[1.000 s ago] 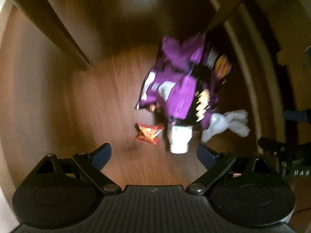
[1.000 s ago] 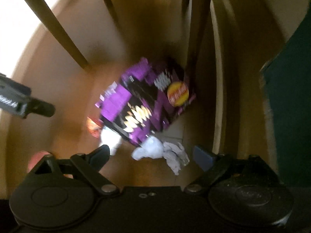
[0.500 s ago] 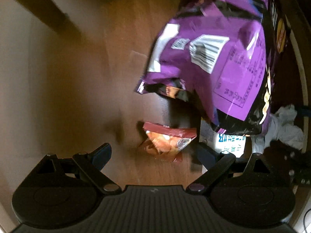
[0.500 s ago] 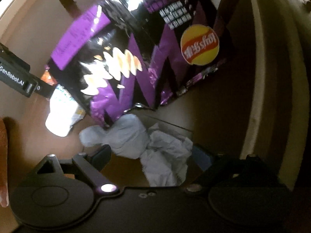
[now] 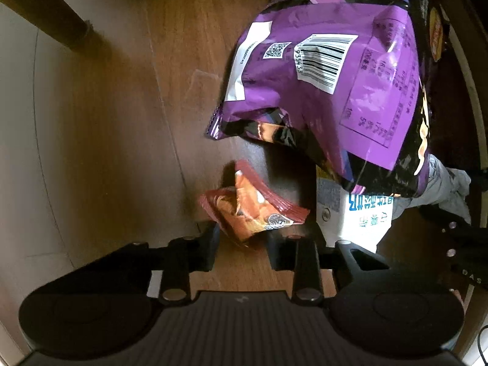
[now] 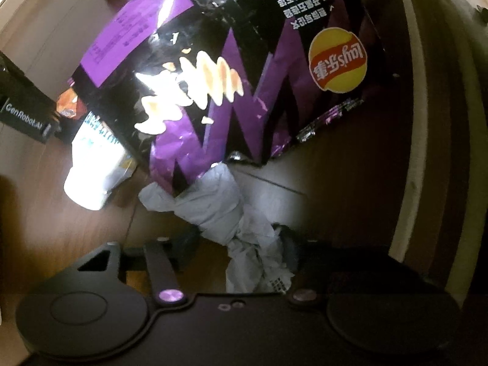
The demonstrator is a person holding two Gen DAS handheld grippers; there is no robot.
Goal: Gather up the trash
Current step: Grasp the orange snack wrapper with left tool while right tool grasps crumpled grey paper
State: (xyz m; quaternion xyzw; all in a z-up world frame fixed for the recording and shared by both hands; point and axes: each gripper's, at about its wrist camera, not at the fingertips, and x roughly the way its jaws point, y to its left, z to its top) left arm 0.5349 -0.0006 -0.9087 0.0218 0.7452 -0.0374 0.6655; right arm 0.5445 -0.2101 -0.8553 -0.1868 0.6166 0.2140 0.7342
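Both grippers are down at the floor among the trash. On my left gripper (image 5: 242,241) the two fingers have drawn in on the small orange-red snack wrapper (image 5: 250,210), whose lower corner sits between the tips at the lower middle of the frame. On my right gripper (image 6: 241,253) the fingers are dark and half hidden, but they sit close on either side of the crumpled white tissue (image 6: 235,222), which fills the gap between them; I read that as a pinch.

Largest in both views is the purple Lay's chip bag (image 6: 244,70), filling the upper middle of the right view and the upper right of the left view, barcode side toward my left camera. Its lower edge overlaps the white carton with blue print (image 5: 353,213), just right of the wrapper, and the top of the tissue.

A dark wooden furniture leg (image 5: 61,27) stands at the upper left of the left view, on the brown wood floor (image 5: 106,152).
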